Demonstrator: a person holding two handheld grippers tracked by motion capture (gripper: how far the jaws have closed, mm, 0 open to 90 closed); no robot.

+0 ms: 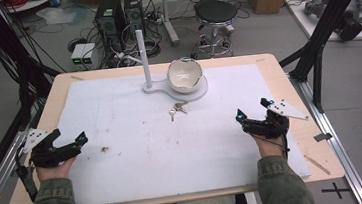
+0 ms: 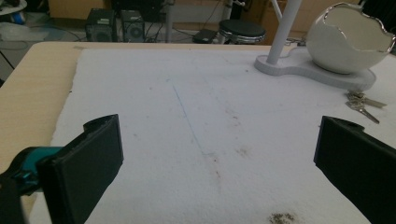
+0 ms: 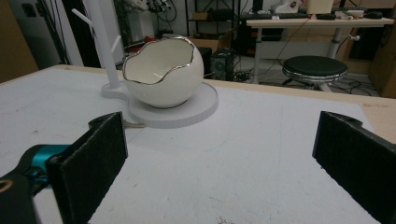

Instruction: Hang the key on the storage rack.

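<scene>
Keys (image 1: 177,109) lay flat in a small silvery bunch on the white mat, just at 6 o'clock of the egg-shaped bowl's stand (image 1: 199,93).

- No readable text, label, brand or number anywhere.
- Only sign: black cross mark on floor (image 1: 339,189), beside table's near right corner.

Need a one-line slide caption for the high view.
Both open grippers, left and right, rest on the white mat, apart from the keys by the egg-shaped bowl.
</scene>
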